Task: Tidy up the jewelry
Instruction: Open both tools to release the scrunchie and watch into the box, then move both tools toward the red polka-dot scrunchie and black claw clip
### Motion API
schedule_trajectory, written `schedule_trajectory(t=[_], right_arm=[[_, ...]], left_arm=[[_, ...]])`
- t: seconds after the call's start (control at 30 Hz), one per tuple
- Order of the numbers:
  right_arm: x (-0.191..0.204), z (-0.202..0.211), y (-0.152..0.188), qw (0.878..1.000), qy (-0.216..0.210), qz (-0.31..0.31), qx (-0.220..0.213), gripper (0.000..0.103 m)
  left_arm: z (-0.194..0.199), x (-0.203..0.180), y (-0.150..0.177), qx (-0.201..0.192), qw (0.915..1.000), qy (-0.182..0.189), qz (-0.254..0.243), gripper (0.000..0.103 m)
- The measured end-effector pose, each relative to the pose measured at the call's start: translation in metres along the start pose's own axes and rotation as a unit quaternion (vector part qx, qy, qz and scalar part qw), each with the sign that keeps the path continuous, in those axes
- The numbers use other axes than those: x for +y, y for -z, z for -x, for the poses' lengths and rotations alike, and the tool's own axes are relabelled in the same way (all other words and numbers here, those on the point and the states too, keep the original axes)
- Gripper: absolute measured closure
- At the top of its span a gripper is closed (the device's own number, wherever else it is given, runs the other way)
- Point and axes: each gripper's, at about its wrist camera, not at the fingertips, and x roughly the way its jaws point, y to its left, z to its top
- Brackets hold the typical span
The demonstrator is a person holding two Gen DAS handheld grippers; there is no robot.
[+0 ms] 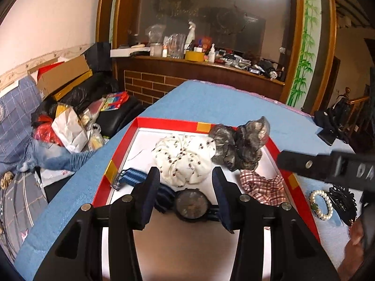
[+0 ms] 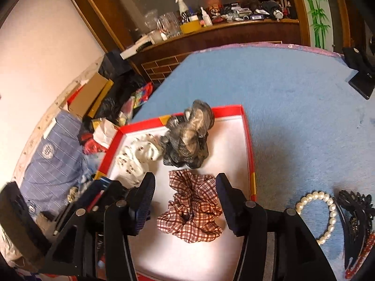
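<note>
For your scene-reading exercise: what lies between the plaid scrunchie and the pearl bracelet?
The red tray wall, then bare blue cloth. The right wrist view shows it: the plaid scrunchie lies inside the tray, the pearl bracelet outside.

Left claw (image 1: pixel 186 188) and right claw (image 2: pixel 185 196) side by side, both tilted downward, jaws apart

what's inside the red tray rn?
Inside the red tray: white spotted scrunchie, grey sheer scrunchie, red plaid scrunchie, and a black watch with a blue striped strap. The tray's near end is hidden by the grippers.
</note>
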Motion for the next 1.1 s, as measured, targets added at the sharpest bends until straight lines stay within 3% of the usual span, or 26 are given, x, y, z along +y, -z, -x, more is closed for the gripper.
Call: schedule_trajectory(t=[0.37,0.53,0.7,0.8,0.93,1.1], right_arm=[[-0.039,0.066,0.001,0.998,-0.03,-0.04,-0.026,0.044],[-0.082,0.107,0.005,0.998,-0.001,-0.05,-0.047,0.044],[-0.149,0.149,0.009,0.993,0.053,-0.072,-0.077,0.043],[-0.198,0.17,0.015,0.985,0.079,-0.116,-0.097,0.043],[-0.259,0.191,0.024,0.97,0.102,-0.187,-0.119,0.043],[-0.301,0.203,0.031,0.948,0.047,-0.29,-0.12,0.041]], left_arm=[[0.005,-0.018,0.002,-0.012,0.9993,0.001,-0.034,0.054],[0.016,-0.036,0.004,-0.008,0.998,0.009,-0.063,0.054],[0.033,-0.069,0.003,0.0,0.9949,0.031,-0.096,0.054],[0.041,-0.098,0.004,0.019,0.9914,0.051,-0.119,0.054],[0.044,-0.143,0.007,0.07,0.9821,0.104,-0.141,0.054],[0.034,-0.207,0.016,0.149,0.9633,0.179,-0.134,0.05]])
